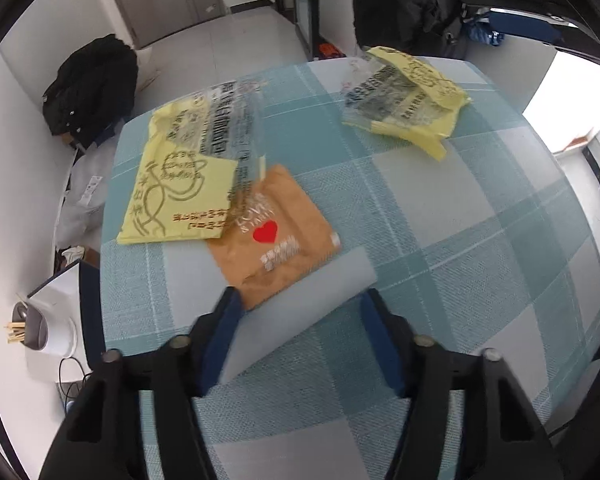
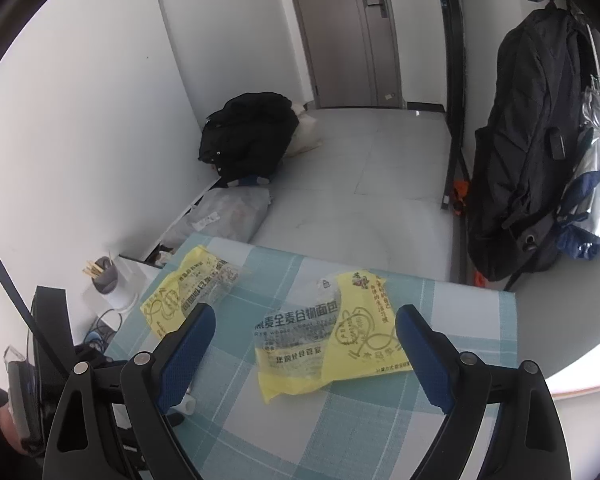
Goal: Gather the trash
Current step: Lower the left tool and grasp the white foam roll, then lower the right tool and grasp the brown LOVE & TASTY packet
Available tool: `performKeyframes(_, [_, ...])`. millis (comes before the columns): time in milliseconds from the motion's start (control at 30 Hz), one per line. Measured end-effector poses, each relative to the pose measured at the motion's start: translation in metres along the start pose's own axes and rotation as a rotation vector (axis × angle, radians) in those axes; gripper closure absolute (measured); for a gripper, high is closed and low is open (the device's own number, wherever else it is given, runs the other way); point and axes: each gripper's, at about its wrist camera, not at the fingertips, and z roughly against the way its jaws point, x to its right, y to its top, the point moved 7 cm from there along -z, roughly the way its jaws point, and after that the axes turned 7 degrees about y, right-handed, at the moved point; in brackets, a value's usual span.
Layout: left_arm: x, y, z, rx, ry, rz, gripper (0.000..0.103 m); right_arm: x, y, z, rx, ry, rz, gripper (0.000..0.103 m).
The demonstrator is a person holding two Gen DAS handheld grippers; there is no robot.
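Three empty wrappers lie on the blue-checked tablecloth (image 1: 440, 208). A brown wrapper with a red heart (image 1: 278, 236) lies just ahead of my left gripper (image 1: 300, 308), which is open and empty above the cloth. A yellow and clear bread wrapper (image 1: 188, 172) overlaps the brown one's left side. A second yellow and clear bread wrapper (image 1: 408, 100) lies at the far right. In the right wrist view that second wrapper (image 2: 332, 332) lies between the fingers of my open, empty right gripper (image 2: 306, 314). The first yellow wrapper (image 2: 188, 292) is to its left.
A white cup with sticks (image 1: 40, 328) stands on a low shelf left of the table. A black bag (image 2: 248, 136) and a grey plastic bag (image 2: 228, 212) lie on the floor beyond. A black backpack (image 2: 532, 148) hangs at the right. The table's far edge (image 2: 340, 260) is close.
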Motion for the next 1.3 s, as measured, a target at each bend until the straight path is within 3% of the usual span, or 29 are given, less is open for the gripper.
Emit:
performKeyframes(233, [0.001, 0.001, 0.003, -0.011, 0.038, -0.022, 0.07, 0.009, -0.002, 0.007, 0.006, -0.017, -0.013, 0.011])
performKeyframes(300, [0.001, 0.0, 0.004, -0.015, 0.065, -0.034, 0.084, 0.012, -0.002, 0.009, 0.006, -0.022, -0.02, 0.011])
performKeyframes(367, [0.0, -0.001, 0.006, -0.011, 0.075, -0.037, 0.085, 0.014, -0.004, 0.01, 0.005, -0.032, -0.02, 0.011])
performKeyframes(467, [-0.005, -0.003, 0.009, -0.011, 0.069, -0.011, 0.095, 0.016, -0.004, 0.011, 0.003, -0.037, -0.03, 0.011])
performKeyframes(700, [-0.015, -0.003, 0.017, -0.001, 0.029, 0.046, 0.095, 0.015, -0.005, 0.01, 0.005, -0.068, -0.033, 0.011])
performKeyframes(933, [-0.038, -0.01, 0.036, 0.012, -0.146, 0.23, 0.095, 0.003, -0.013, 0.012, -0.002, -0.066, -0.06, 0.011])
performKeyframes(1067, [-0.062, -0.014, 0.052, 0.059, -0.209, 0.347, 0.095, -0.014, -0.02, 0.01, -0.01, -0.062, -0.015, 0.011])
performKeyframes(1300, [-0.083, -0.013, 0.08, 0.179, -0.289, 0.441, 0.095, -0.048, -0.033, 0.005, -0.047, -0.031, 0.02, 0.011])
